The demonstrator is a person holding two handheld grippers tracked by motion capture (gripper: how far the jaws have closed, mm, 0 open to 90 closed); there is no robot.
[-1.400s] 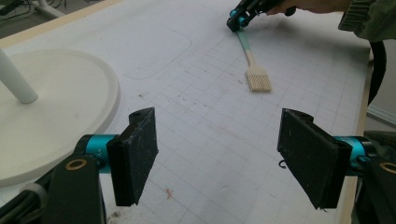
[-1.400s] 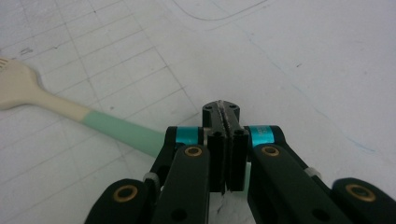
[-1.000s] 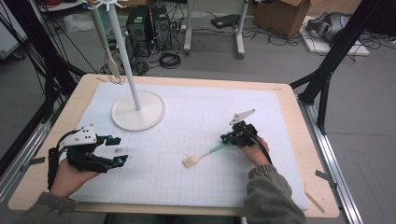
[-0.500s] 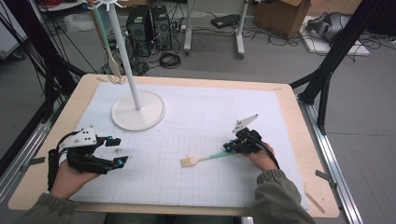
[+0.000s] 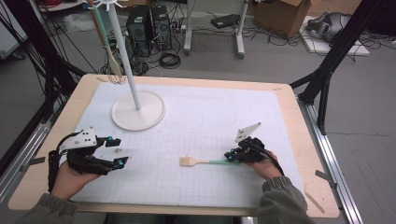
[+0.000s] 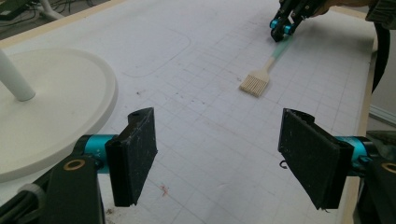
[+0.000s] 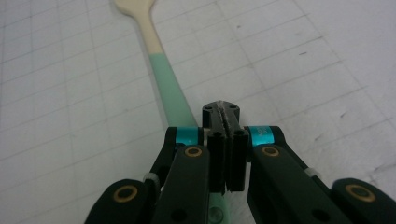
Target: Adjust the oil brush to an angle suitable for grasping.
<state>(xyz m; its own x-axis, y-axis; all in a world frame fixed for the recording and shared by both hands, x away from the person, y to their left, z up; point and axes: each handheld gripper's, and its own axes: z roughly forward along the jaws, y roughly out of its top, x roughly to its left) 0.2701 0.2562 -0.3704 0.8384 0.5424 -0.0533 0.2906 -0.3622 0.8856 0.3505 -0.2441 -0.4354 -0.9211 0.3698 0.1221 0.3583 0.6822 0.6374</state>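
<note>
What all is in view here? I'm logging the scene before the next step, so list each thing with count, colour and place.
brush: one, cream head with mint-green handle, lying flat on the mat's near middle, handle end at the right gripper.
stand: one, white, round base with upright pole, far left of the mat.
spatula: one, green and cream, hanging from the stand's top.
mat: one, white with a grid, covering the table.
table: one, light wood.
left gripper: one, black with teal, near left, jaws open over bare mat.
right gripper: one, black with teal, near right, jaws shut above the brush handle.
</note>
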